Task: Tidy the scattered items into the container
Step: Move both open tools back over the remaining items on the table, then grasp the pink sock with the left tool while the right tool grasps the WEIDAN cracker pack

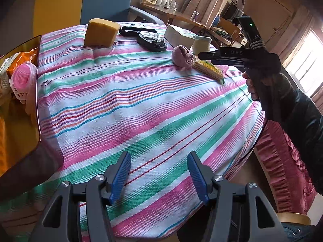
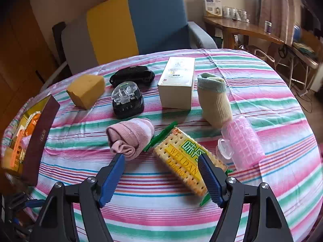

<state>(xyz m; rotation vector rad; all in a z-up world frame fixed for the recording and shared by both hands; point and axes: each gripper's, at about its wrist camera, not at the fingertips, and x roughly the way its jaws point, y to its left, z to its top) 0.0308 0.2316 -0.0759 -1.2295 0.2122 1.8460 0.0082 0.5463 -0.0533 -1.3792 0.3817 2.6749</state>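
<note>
The dark brown container sits at the table's left edge, with a pink roller and an orange packet inside. On the striped cloth lie a cracker packet, a rolled pink sock, a cream sock, a clear pink roller, a white box, a tan block and a black charger. My right gripper is open just above the cracker packet, its pads not touching it. My left gripper is open over bare cloth, holding nothing.
A black case lies behind the charger. A blue, yellow and grey armchair stands behind the table. A wooden side table with boxes is at the back right. The round table's edge drops off on the right.
</note>
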